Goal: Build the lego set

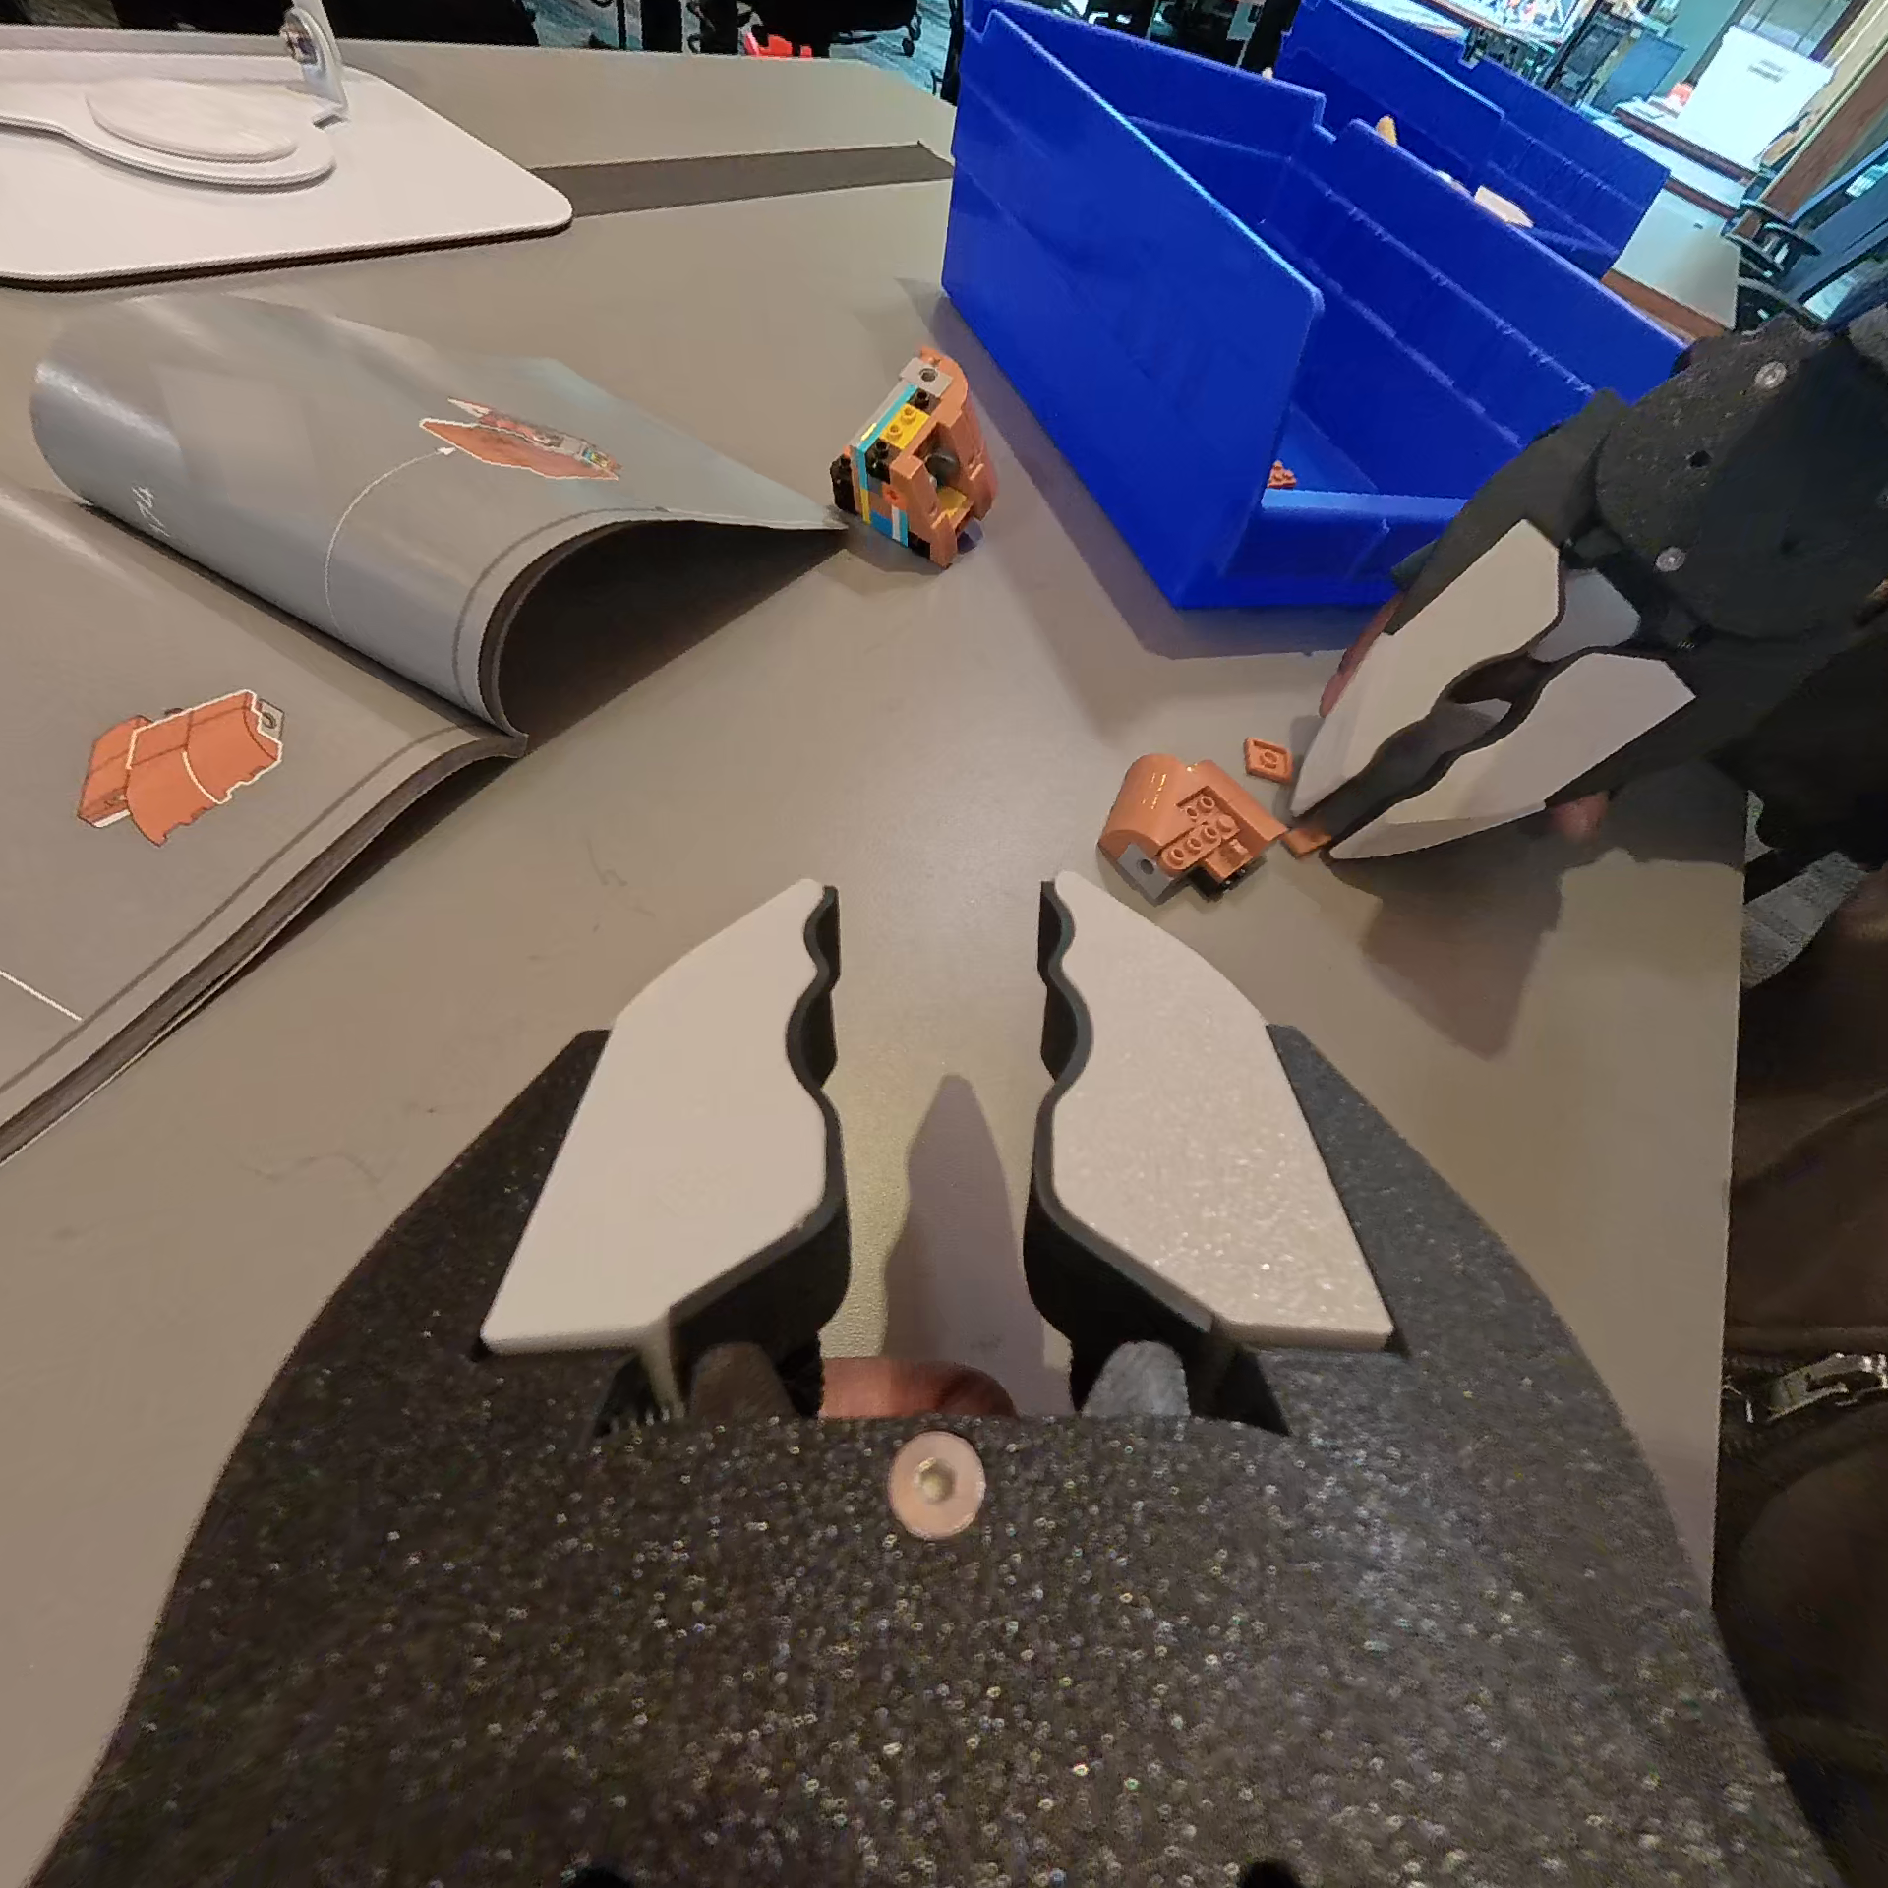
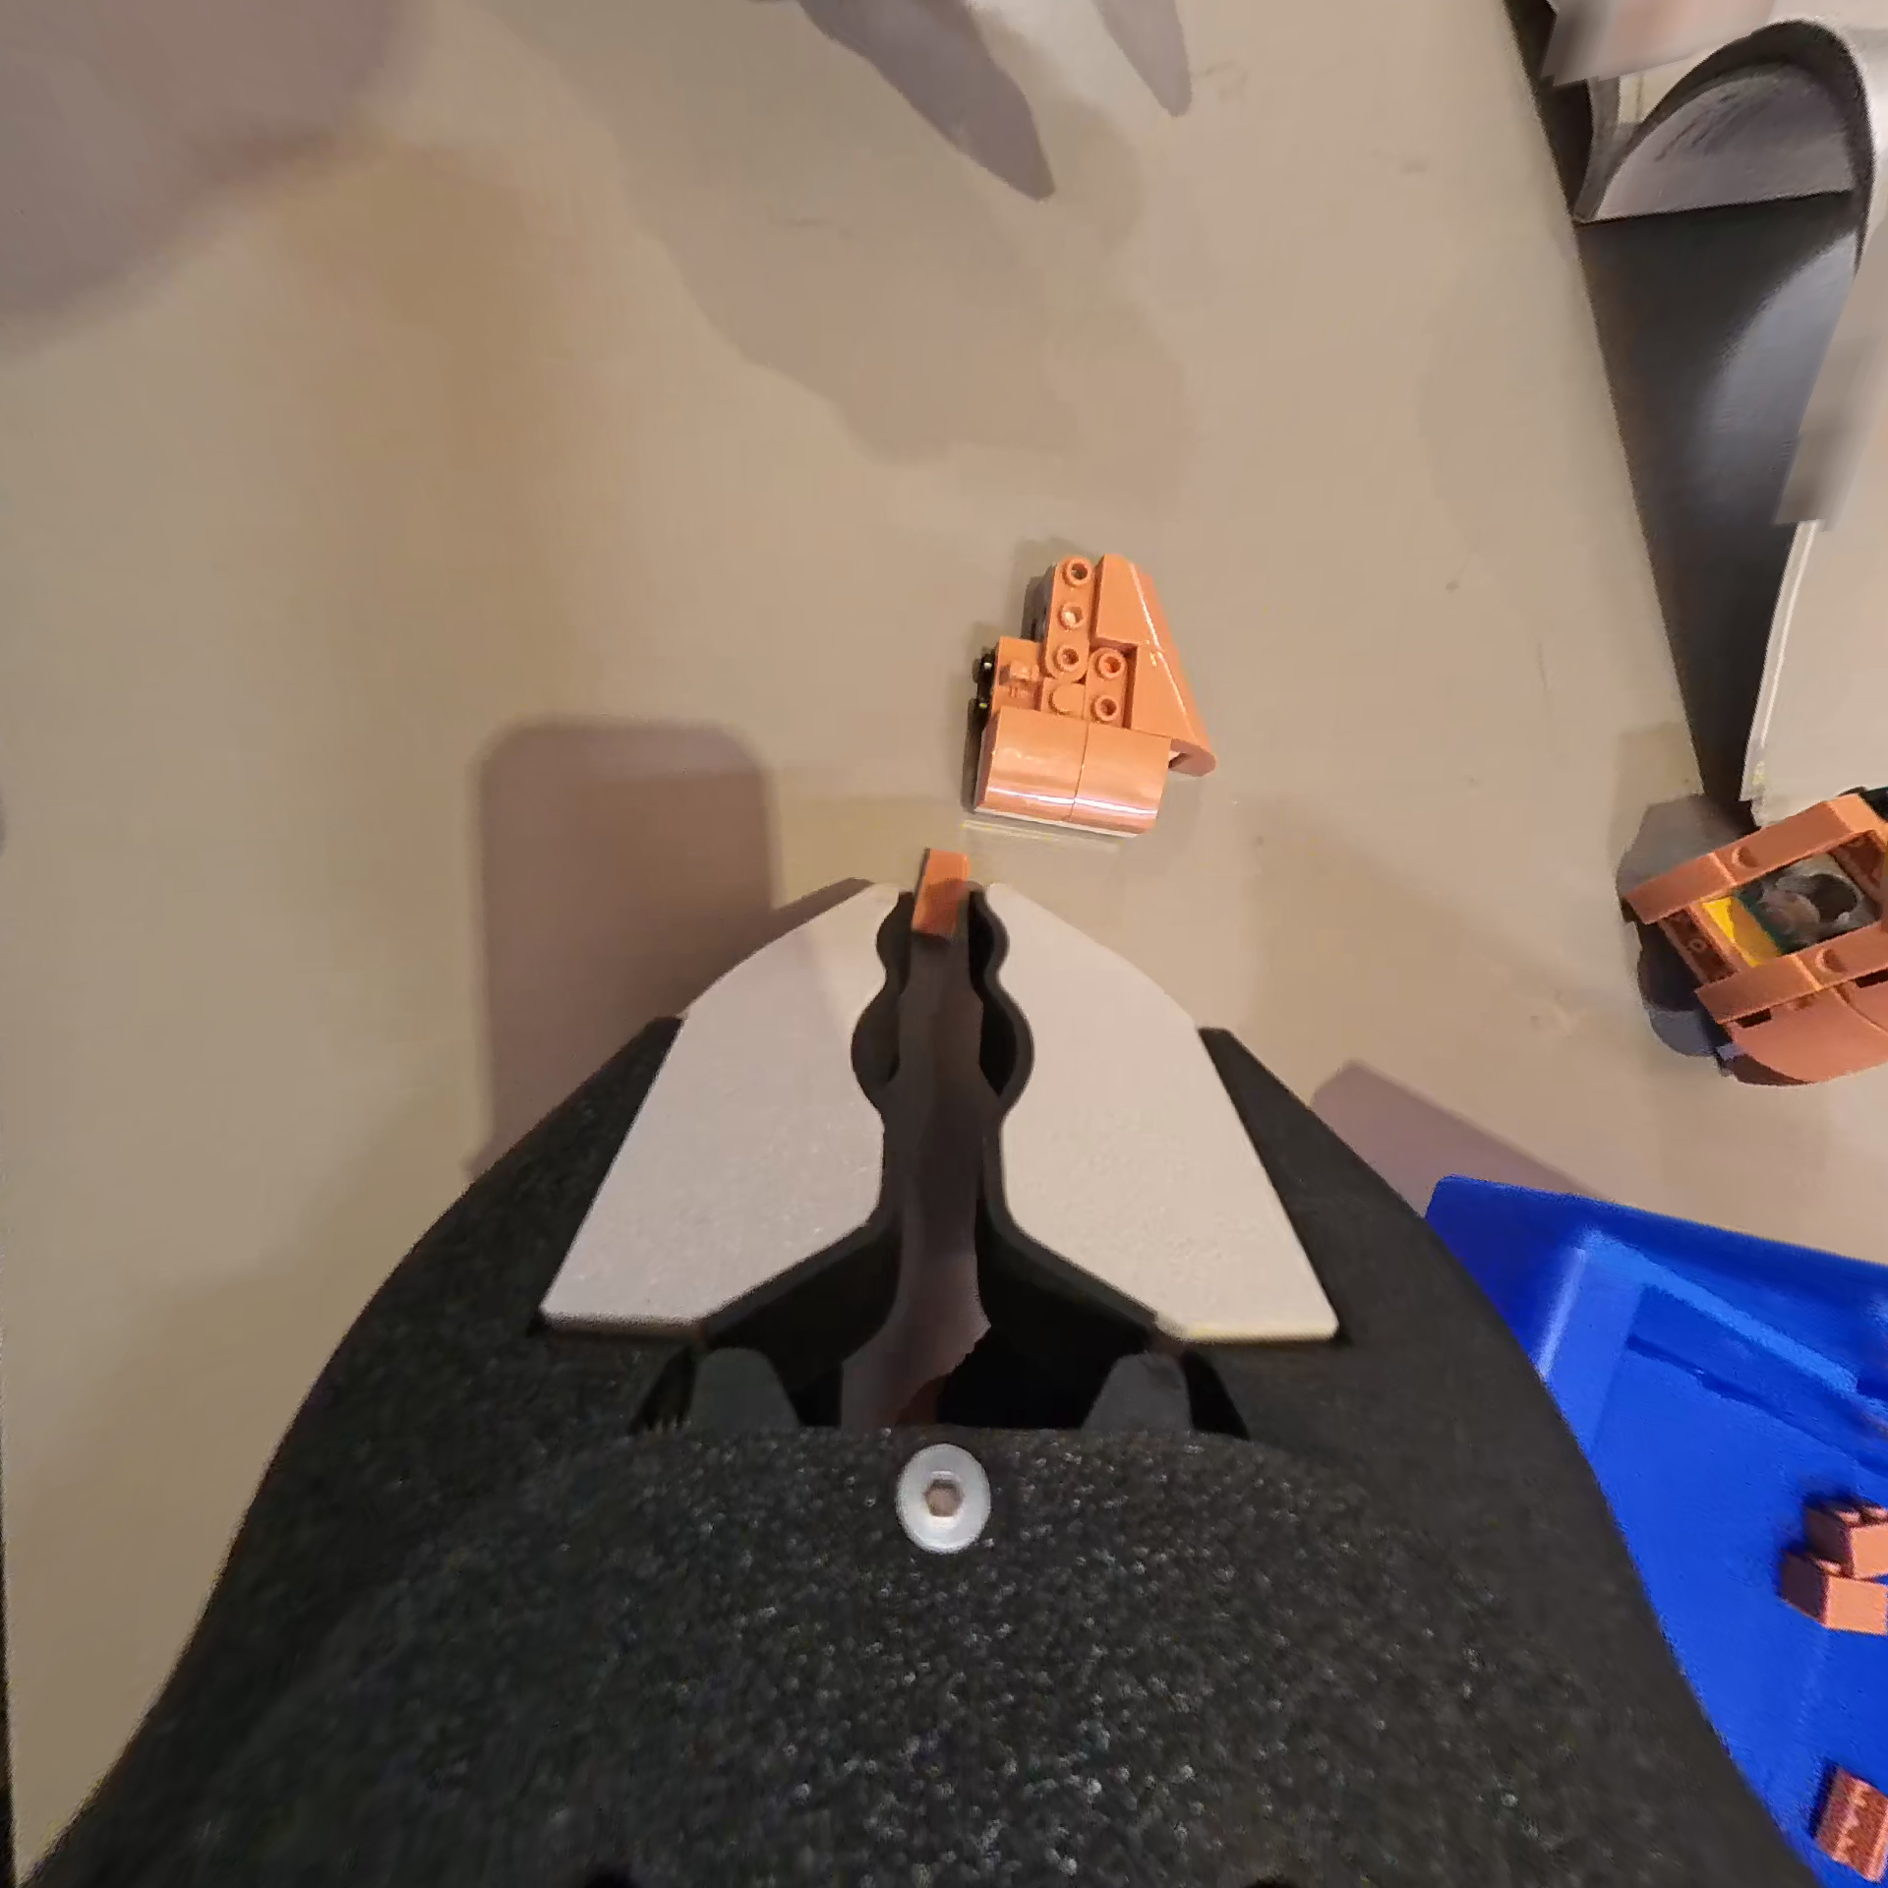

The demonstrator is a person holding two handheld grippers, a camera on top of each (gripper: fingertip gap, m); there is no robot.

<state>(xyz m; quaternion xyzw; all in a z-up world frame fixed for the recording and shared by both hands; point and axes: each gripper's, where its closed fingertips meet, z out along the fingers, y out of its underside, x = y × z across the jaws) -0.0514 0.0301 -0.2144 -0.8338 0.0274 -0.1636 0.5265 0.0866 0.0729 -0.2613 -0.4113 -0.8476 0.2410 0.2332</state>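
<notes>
A small orange sub-assembly (image 1: pixel 1185 812) lies on the grey table (image 1: pixel 817 736); it also shows in the right wrist view (image 2: pixel 1083 705). My right gripper (image 2: pixel 940 899) is shut on a small orange piece (image 2: pixel 940 887), held just short of that sub-assembly; it also shows in the left wrist view (image 1: pixel 1313 833). A loose orange tile (image 1: pixel 1267 759) lies beside it. A larger multicoloured build (image 1: pixel 914 465) lies farther back, also seen in the right wrist view (image 2: pixel 1778 950). My left gripper (image 1: pixel 938 904) is open and empty above the table.
An open instruction booklet (image 1: pixel 307 531) lies at the left. Blue bins (image 1: pixel 1175 307) stand at the back right; one holds several brown bricks (image 2: pixel 1839 1573). A white mat (image 1: pixel 204 174) lies at the far left. The table edge runs along the right. Between my right fingertips and the larger multicoloured build (image 1: pixel 914 465) there is roughly 15 centimeters.
</notes>
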